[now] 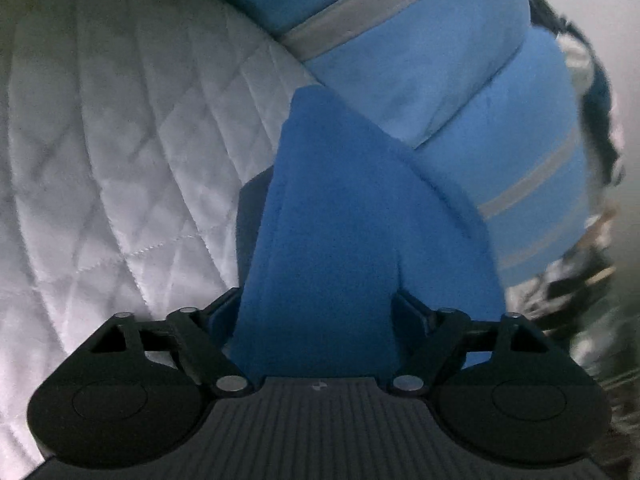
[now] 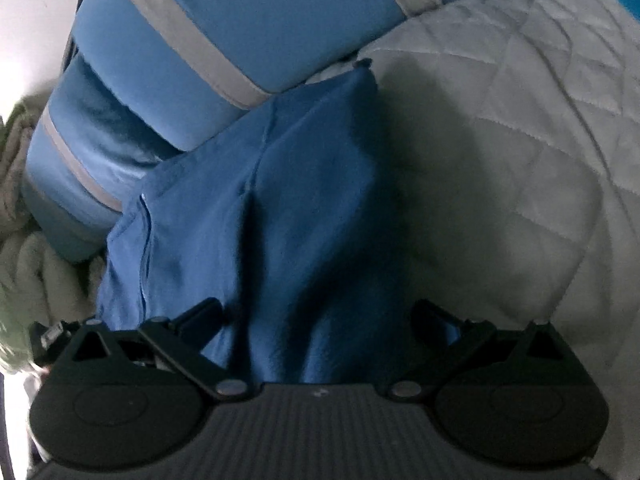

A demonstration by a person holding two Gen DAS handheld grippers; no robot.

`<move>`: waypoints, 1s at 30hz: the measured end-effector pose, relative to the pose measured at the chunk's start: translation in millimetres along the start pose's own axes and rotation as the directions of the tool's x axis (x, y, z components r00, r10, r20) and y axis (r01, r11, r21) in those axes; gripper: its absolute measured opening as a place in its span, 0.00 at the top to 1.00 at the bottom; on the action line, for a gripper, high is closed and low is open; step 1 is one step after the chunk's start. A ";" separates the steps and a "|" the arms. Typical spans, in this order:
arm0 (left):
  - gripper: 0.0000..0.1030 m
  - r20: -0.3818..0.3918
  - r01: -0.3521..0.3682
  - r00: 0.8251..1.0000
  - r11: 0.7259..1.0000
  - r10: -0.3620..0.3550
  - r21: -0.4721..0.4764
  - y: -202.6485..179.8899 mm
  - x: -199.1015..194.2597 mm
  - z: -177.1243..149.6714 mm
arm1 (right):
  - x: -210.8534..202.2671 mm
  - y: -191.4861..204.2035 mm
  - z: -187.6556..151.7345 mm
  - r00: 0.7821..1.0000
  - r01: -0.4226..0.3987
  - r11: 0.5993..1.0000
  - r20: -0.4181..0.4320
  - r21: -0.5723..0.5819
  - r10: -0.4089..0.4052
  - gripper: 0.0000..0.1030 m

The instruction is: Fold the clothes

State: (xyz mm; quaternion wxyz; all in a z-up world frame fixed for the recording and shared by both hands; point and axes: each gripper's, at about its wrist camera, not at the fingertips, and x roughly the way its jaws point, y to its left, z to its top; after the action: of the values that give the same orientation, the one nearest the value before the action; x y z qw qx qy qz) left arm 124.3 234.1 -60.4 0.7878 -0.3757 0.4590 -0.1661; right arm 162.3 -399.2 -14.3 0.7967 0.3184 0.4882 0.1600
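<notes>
Left gripper (image 1: 316, 304) first, and its two black fingers stand wide apart with one fold of dark blue cloth (image 1: 340, 216) bunched between them and draped back over the body; whether the pads actually press on it I cannot tell, since the cloth hides them; the fold rises to a single peak ahead of the gripper. Left of it lies one white quilted cover (image 1: 120, 160), diamond-stitched, bare and open; right of it sit two light blue cushions (image 1: 400, 60) stacked against each other, the upper crossed by one grey stripe, the lower by two; beyond them at the far right edge, a blurred dark jumble too smeared to name.

Over to the right gripper (image 2: 320, 312): again two fingers spread wide, the same dark blue cloth (image 2: 280, 200) heaped between and over them, grip hidden, so I cannot tell; at the left edge a pale fluffy blanket (image 2: 48, 264); then the light blue cushions (image 2: 240, 20) pressing on the cloth's upper edge and blocking the way forward; the white quilted cover (image 2: 520, 140) fills the right side.
</notes>
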 end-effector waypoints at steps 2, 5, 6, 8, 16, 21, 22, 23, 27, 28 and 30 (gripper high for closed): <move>0.19 -0.009 0.053 0.999 0.998 -0.053 -0.039 8.4 0.2 1.7 | -0.7 -8.1 0.8 0.999 -0.047 0.997 0.018 0.057 0.046 0.01; 0.19 -0.024 0.102 0.994 0.993 -0.104 -0.061 11.9 3.7 1.9 | 0.7 -19.3 3.6 0.991 -0.130 0.983 0.041 0.130 0.125 0.01; 0.19 -0.032 0.106 0.994 0.993 -0.108 -0.053 10.3 6.4 1.9 | 1.8 -21.9 4.3 0.988 -0.154 0.977 0.046 0.146 0.149 0.01; 0.19 -0.046 0.102 0.994 0.994 -0.104 -0.033 6.9 12.0 2.7 | 6.2 -23.3 6.0 0.976 -0.218 0.963 0.028 0.159 0.217 0.01; 0.35 -0.066 0.038 0.997 0.999 -0.037 0.003 -14.9 30.6 -0.4 | 33.2 9.5 0.8 0.973 -0.221 0.973 -0.051 0.065 0.224 0.04; 0.60 -0.028 -0.021 0.999 1.000 0.021 0.008 -30.5 27.3 -6.5 | 29.3 17.2 -4.3 0.994 -0.109 0.993 -0.016 0.047 0.110 0.55; 0.63 -0.016 -0.043 0.999 0.999 0.044 0.022 -36.9 25.8 -6.7 | 26.2 22.1 -7.5 0.995 -0.103 0.994 -0.004 0.027 0.103 0.62; 0.65 -0.004 -0.067 0.998 0.997 0.067 0.035 -44.1 23.4 -7.4 | 23.6 29.0 -9.4 0.996 -0.089 0.996 0.008 0.008 0.089 0.65; 0.71 0.047 -0.124 0.992 0.988 0.120 0.094 -73.2 5.5 -9.9 | 13.6 55.4 -12.8 0.998 -0.025 0.999 0.053 -0.048 0.028 0.72; 0.71 0.057 -0.127 0.991 0.986 0.122 0.112 -79.4 -0.5 -10.4 | 11.2 60.9 -13.2 0.998 -0.017 0.998 0.064 -0.052 0.020 0.73; 0.72 0.080 -0.136 0.989 0.979 0.125 0.151 -89.0 -14.9 -12.0 | 4.3 69.9 -15.7 0.996 -0.007 0.998 0.085 -0.060 0.012 0.74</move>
State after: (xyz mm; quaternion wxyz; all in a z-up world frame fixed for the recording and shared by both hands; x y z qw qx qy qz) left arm 113.7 179.0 11.2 0.8395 -0.2876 0.4406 -0.1360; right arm 154.4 -339.1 24.1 0.8251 0.3033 0.4474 0.1645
